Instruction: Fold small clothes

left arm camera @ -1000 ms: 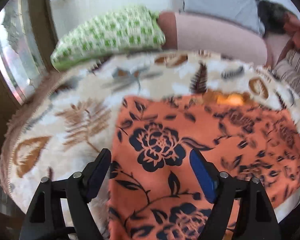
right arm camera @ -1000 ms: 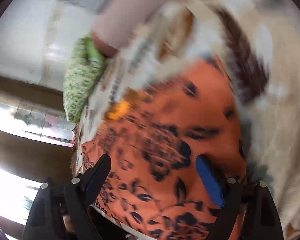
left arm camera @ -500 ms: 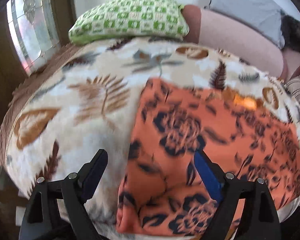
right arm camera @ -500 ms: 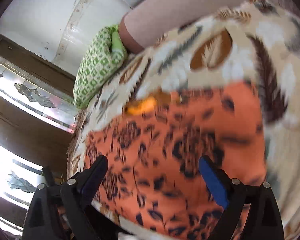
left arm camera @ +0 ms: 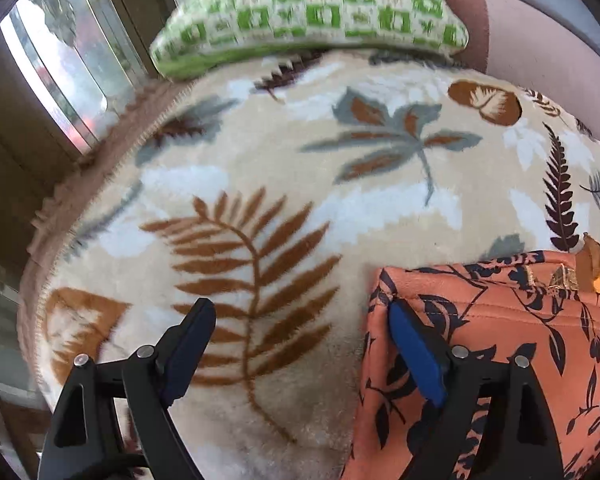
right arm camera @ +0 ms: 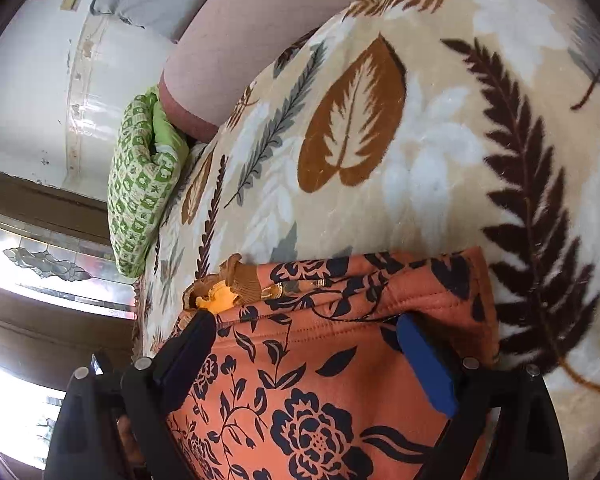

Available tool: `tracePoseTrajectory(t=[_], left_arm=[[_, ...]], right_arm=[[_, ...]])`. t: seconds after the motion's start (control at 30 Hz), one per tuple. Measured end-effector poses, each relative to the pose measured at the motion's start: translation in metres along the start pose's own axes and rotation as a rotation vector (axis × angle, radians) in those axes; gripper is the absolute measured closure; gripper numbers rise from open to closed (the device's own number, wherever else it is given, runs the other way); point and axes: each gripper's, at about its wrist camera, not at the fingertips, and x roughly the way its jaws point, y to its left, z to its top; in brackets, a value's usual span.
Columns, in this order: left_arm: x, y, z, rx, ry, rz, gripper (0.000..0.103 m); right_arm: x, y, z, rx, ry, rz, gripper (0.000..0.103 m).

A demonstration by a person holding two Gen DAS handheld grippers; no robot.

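An orange garment with a dark blue flower print (left arm camera: 500, 340) lies folded on a cream blanket with leaf patterns (left arm camera: 300, 184). In the left wrist view my left gripper (left arm camera: 300, 340) is open and empty; it hangs over the bare blanket, with its right finger at the garment's left corner. In the right wrist view the garment (right arm camera: 320, 380) fills the lower middle, with a yellow-orange frill (right arm camera: 220, 296) at its far edge. My right gripper (right arm camera: 304, 356) is open and empty, low over the garment, its fingers straddling the far folded edge.
A green and white checked pillow (left arm camera: 312, 16) lies at the far end of the blanket, also in the right wrist view (right arm camera: 140, 184). A pink bolster (right arm camera: 240, 40) lies behind it. A window (left arm camera: 56, 64) is on the left, past the blanket's edge.
My left gripper has swung left, off the garment and over the bare blanket. My right gripper has come down closer to the garment's far edge. Both stayed open.
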Motion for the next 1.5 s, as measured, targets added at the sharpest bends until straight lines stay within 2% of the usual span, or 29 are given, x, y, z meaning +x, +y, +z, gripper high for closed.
tracePoseTrajectory(t=[0.07,0.13,0.23,0.33,0.37,0.43,0.5,0.57,0.67,0.73,0.77,0.8,0.87,0.93,0.97,1.0,1.03,1.07,1.13,1.17,1.2,1.3,1.37,1.43,1.47,1.5], left_arm=[[-0.021,0.004,-0.004,0.001,-0.054,0.037,0.014],[-0.046,0.01,-0.011,-0.003,-0.109,0.02,0.014],[-0.088,0.011,-0.037,-0.004,-0.172,-0.085,0.014],[-0.11,0.001,-0.058,0.007,-0.192,-0.188,0.014],[-0.116,-0.007,-0.069,0.012,-0.184,-0.242,0.014],[-0.119,-0.024,-0.083,0.032,-0.171,-0.305,0.014],[-0.119,-0.041,-0.094,0.074,-0.144,-0.321,0.014],[-0.118,-0.051,-0.102,0.094,-0.15,-0.338,0.014],[-0.107,-0.059,-0.11,0.12,-0.121,-0.301,0.014],[-0.094,-0.059,-0.113,0.116,-0.078,-0.274,0.014],[-0.09,-0.058,-0.114,0.108,-0.063,-0.271,0.014],[-0.09,-0.054,-0.116,0.1,-0.06,-0.272,0.014],[-0.097,-0.048,-0.117,0.087,-0.09,-0.263,0.014],[-0.098,-0.046,-0.115,0.094,-0.117,-0.245,0.014],[-0.092,-0.05,-0.115,0.118,-0.099,-0.222,0.014],[-0.085,-0.054,-0.115,0.149,-0.068,-0.194,0.014],[-0.079,-0.056,-0.116,0.174,-0.044,-0.176,0.014],[-0.079,-0.054,-0.118,0.18,-0.05,-0.174,0.014],[-0.086,-0.046,-0.118,0.144,-0.081,-0.18,0.014],[-0.088,-0.043,-0.117,0.131,-0.092,-0.19,0.014],[-0.091,-0.041,-0.116,0.127,-0.106,-0.198,0.014],[-0.079,-0.05,-0.115,0.174,-0.084,-0.176,0.014],[-0.074,-0.05,-0.118,0.172,-0.081,-0.179,0.014],[-0.074,-0.05,-0.119,0.172,-0.089,-0.182,0.014],[-0.073,-0.05,-0.118,0.175,-0.088,-0.184,0.014],[-0.072,-0.05,-0.117,0.176,-0.086,-0.187,0.014]], right_arm=[[-0.028,-0.004,-0.01,0.021,-0.053,0.031,0.009],[-0.055,-0.01,-0.028,0.05,-0.055,0.025,0.009],[-0.099,-0.028,-0.082,0.099,-0.051,-0.004,0.009],[-0.122,-0.046,-0.148,0.197,-0.042,0.08,0.009],[-0.122,-0.051,-0.169,0.237,-0.036,0.122,0.009],[-0.112,-0.061,-0.199,0.318,-0.02,0.157,0.009],[-0.096,-0.071,-0.209,0.384,-0.033,0.185,0.009],[-0.08,-0.079,-0.208,0.438,-0.062,0.208,0.009],[-0.076,-0.088,-0.2,0.456,-0.158,0.177,0.01],[-0.074,-0.094,-0.195,0.476,-0.199,0.165,0.033],[-0.073,-0.093,-0.191,0.449,-0.184,0.135,0.083],[-0.075,-0.088,-0.191,0.425,-0.19,0.105,0.095],[-0.088,-0.071,-0.191,0.334,-0.216,0.046,0.095],[-0.087,-0.063,-0.188,0.254,-0.207,-0.042,0.092],[-0.078,-0.064,-0.186,0.225,-0.162,-0.11,0.084],[-0.069,-0.069,-0.185,0.232,-0.095,-0.129,0.079],[-0.073,-0.069,-0.184,0.233,-0.099,-0.111,0.078],[-0.082,-0.065,-0.182,0.21,-0.12,-0.1,0.07],[-0.107,-0.056,-0.175,0.155,-0.198,-0.129,0.047],[-0.118,-0.054,-0.17,0.138,-0.245,-0.137,0.028],[-0.126,-0.051,-0.159,0.111,-0.279,-0.12,0.021],[-0.113,-0.051,-0.116,0.06,-0.223,-0.034,0.019],[-0.087,-0.049,-0.079,0.061,-0.156,0.012,0.019],[-0.054,-0.046,-0.051,0.038,-0.087,0.002,0.019],[-0.042,-0.046,-0.039,0.012,-0.078,-0.041,0.019],[-0.025,-0.044,-0.024,-0.016,-0.079,-0.124,0.019]])
